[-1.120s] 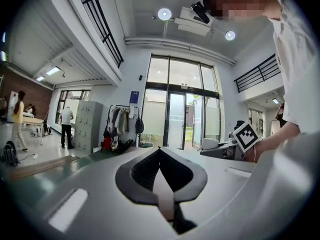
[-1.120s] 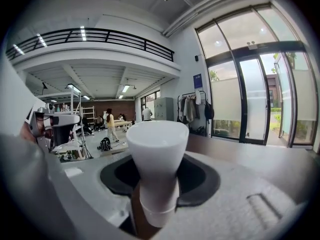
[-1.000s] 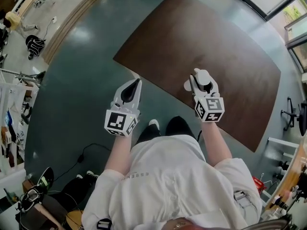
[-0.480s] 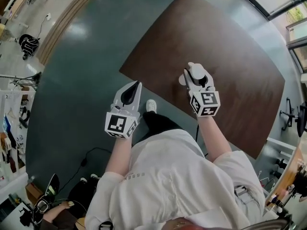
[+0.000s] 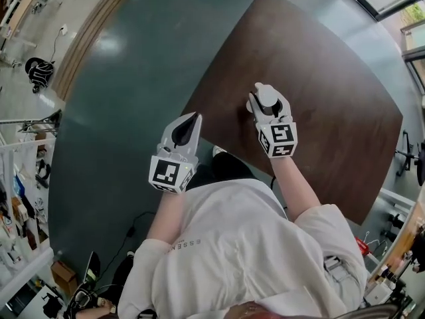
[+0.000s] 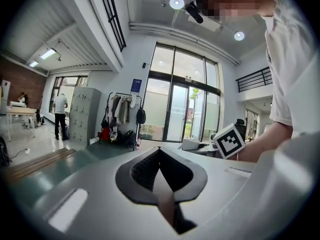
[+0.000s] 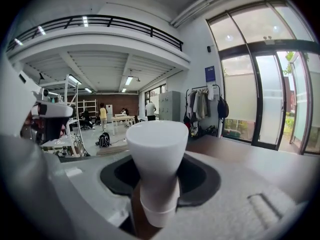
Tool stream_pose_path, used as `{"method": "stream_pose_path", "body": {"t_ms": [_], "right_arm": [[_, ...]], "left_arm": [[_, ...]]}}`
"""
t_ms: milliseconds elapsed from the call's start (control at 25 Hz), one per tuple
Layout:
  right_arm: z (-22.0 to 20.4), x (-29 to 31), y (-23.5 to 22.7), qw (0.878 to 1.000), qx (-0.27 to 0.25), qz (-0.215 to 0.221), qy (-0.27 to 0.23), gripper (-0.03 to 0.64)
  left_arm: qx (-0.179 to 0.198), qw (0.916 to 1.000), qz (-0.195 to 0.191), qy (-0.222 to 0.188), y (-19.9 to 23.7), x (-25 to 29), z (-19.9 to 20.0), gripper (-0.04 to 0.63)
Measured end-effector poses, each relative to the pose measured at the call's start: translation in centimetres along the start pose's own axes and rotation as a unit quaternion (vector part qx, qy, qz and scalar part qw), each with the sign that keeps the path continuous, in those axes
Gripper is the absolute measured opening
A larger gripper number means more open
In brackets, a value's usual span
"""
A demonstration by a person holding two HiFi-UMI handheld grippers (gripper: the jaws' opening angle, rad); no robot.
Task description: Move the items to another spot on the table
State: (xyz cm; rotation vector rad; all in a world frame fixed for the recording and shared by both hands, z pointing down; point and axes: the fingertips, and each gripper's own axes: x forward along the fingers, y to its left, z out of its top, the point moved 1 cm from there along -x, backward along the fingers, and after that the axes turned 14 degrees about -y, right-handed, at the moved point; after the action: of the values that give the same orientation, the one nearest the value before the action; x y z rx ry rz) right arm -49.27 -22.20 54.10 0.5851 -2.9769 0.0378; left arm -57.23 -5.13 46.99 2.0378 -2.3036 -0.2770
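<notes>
My right gripper point(image 5: 267, 109) is shut on a white tapered item point(image 5: 268, 97), held over the near part of the brown table point(image 5: 319, 65). In the right gripper view the white item point(image 7: 157, 154) stands between the two jaws of the right gripper point(image 7: 156, 204), wide end away from me. My left gripper point(image 5: 186, 129) hangs by the table's near left corner, its jaws shut with nothing in them. In the left gripper view the dark pads of the left gripper point(image 6: 161, 180) meet, and the right gripper's marker cube point(image 6: 229, 140) shows beyond.
The table shows only bare brown top. Grey-green floor point(image 5: 126, 98) lies to the left, with a wooden strip point(image 5: 93, 32) farther off. Clutter and a black bag point(image 5: 38, 72) stand at the far left. A shoe point(image 5: 219, 151) shows below the table edge.
The person has stepped nearer the table. My right gripper has moved forward over the tabletop with the white item. The left gripper has come up beside the table's corner, still shut.
</notes>
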Motion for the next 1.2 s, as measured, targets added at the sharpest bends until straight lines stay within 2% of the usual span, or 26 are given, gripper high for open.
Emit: {"method": "stream_pose_path", "body": {"t_ms": [200,400,600,840,1040,1200], "right_arm": [[-0.8,1.8,-0.2,1.0,0.007,-0.03,0.005,0.179],[-0.2,2.7,-0.1,0.999,-0.01,-0.041,-0.027,0.18],[-0.9,2.2,0.5,0.998,-0.016,-0.054,-0.033,0.179],[-0.7,2.1,1.1,0.997,-0.043,-0.05,-0.047,0.185],[-0.7,1.1,0.7,0.994,0.006,-0.09,-0.061,0.307],[-0.5,0.1,0.3,0.991,0.005,-0.118,-0.055,0.324]], "left_arm": [[-0.013,0.9995,-0.021,0.021,2.8,1.5,-1.1,0.009],[-0.025,0.9978,-0.049,0.037,4.5,3.4,-2.0,0.009],[-0.04,0.995,-0.08,0.046,4.7,4.7,-2.9,0.009],[-0.053,0.9907,-0.111,0.057,4.5,4.9,-3.8,0.009],[-0.052,0.989,-0.124,0.062,4.7,4.3,-3.6,0.009],[-0.046,0.9878,-0.139,0.054,4.9,4.5,-2.7,0.009]]}}
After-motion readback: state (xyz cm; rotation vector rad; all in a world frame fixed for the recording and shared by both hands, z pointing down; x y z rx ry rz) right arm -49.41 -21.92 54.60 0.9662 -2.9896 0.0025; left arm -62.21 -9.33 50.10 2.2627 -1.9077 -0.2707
